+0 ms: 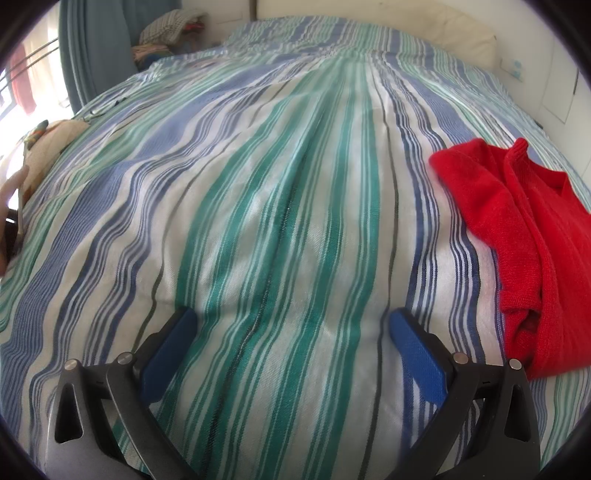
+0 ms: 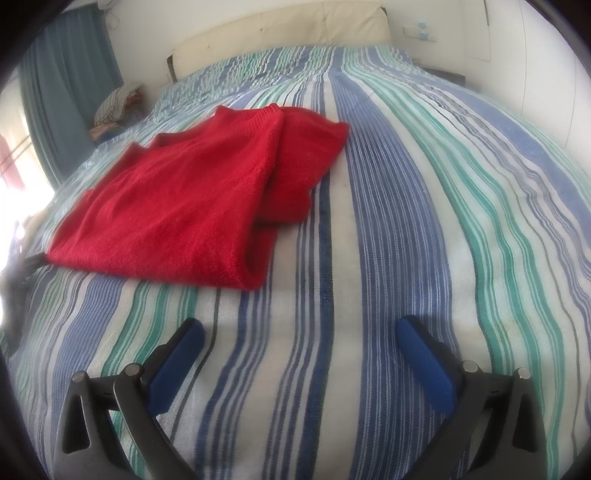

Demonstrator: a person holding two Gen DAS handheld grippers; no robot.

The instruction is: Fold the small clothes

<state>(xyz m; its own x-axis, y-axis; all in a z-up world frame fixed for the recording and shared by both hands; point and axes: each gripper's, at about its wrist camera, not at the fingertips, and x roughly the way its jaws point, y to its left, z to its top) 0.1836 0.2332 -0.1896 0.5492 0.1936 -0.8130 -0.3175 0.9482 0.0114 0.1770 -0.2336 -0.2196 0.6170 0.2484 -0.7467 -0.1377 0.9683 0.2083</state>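
A red knitted sweater (image 2: 192,199) lies folded on the striped bedspread (image 2: 406,221), its ribbed collar toward the headboard. In the right wrist view it sits ahead and to the left of my right gripper (image 2: 300,326), which is open with nothing between its blue pads. In the left wrist view the same sweater (image 1: 524,236) lies at the right edge, just beyond my left gripper (image 1: 293,319). That gripper is open too, hovering over bare bedspread (image 1: 277,184).
A cream headboard (image 2: 280,33) and white wall close the far end. Blue curtains (image 1: 92,48) and a pile of cloth (image 1: 171,29) stand at the back left. A person's hand (image 1: 11,199) shows at the left edge beside a cream cushion (image 1: 55,144).
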